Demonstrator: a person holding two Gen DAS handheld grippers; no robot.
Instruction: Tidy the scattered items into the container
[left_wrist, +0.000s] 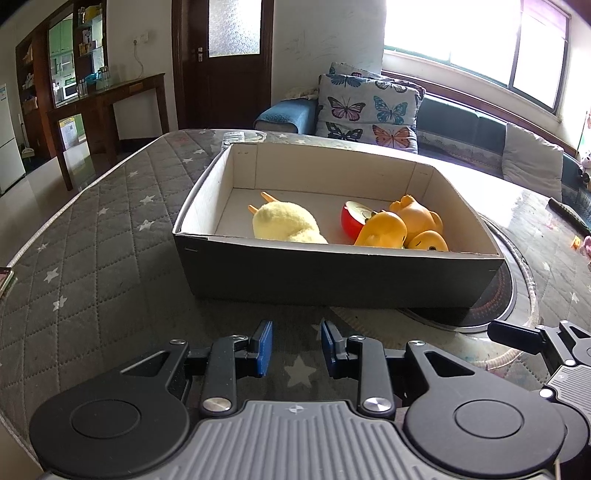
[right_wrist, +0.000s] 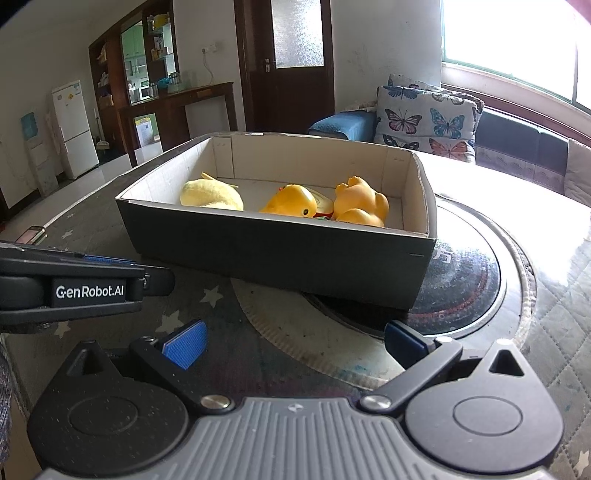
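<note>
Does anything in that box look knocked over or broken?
Nothing looks broken. The plush chick and two orange rubber toys lie tumbled on their sides in the box, beside a halved toy apple.

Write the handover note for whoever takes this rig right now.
Left claw: open, empty, over the starred table cover in front of the box.
Right claw: open wider, empty, beside the left.
Box: holds the yellow plush toy, red apple half, orange rubber duck and orange figure toy.
Done: these four are in.
Left: no loose toy shows near the box; a few small things lie far right on the table, too small to identify. Check the surroundings.
</note>
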